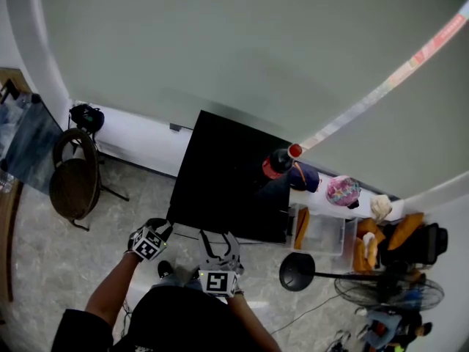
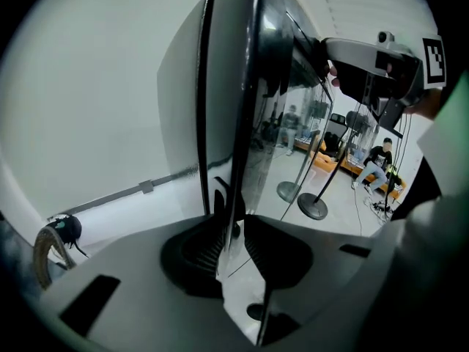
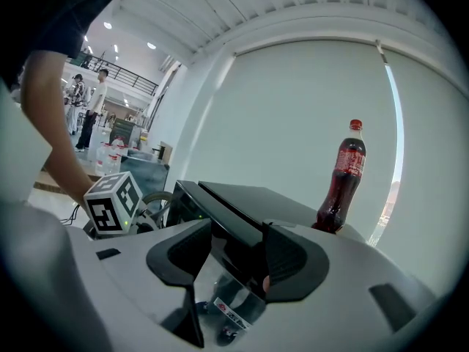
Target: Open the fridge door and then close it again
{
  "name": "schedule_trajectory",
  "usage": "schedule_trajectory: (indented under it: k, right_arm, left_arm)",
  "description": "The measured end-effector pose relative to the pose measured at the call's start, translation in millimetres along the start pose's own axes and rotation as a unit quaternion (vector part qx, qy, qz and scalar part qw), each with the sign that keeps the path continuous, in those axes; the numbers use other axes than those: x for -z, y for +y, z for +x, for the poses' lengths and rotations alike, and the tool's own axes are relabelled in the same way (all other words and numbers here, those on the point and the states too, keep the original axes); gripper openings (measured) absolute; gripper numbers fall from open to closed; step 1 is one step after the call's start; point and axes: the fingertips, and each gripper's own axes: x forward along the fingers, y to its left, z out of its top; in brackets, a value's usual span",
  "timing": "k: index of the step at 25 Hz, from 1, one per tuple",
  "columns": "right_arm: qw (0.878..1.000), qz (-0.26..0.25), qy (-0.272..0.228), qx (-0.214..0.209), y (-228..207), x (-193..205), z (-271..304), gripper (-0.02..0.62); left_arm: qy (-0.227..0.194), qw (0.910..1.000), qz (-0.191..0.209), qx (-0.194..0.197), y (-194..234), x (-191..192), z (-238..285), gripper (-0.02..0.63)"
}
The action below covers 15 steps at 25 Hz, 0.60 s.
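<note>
My left gripper (image 1: 163, 227) was pinched tight on the thin side edge of the door (image 2: 245, 123). That edge stood straight up and down, right in front of my tool. The door was shiny, black and flat, like a mirror. It sat on the front of the fridge (image 1: 227, 174), a black box by the wall. My right gripper (image 1: 220, 240) was half closed on the door's thick top edge and looked like it held it. I think my left hand was nearer the side that swings, so the pull would come toward me. A round bottle (image 1: 280, 163) with a red cap stood on top, at the right.
</note>
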Motion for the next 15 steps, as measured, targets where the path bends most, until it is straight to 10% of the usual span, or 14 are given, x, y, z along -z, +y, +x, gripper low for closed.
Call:
schedule_trajectory:
  k: [9, 15]
  right_arm:
    - [1.000, 0.013, -0.011, -0.006, -4, 0, -3, 0.204]
    - [0.999, 0.002, -0.037, -0.020, -16, -11, -47, 0.048]
  left_arm:
    - [0.007, 0.9990, 0.006, -0.043, 3, 2, -4, 0.081]
    - [-0.049, 0.9952, -0.037, -0.077, -11, -27, -51, 0.011]
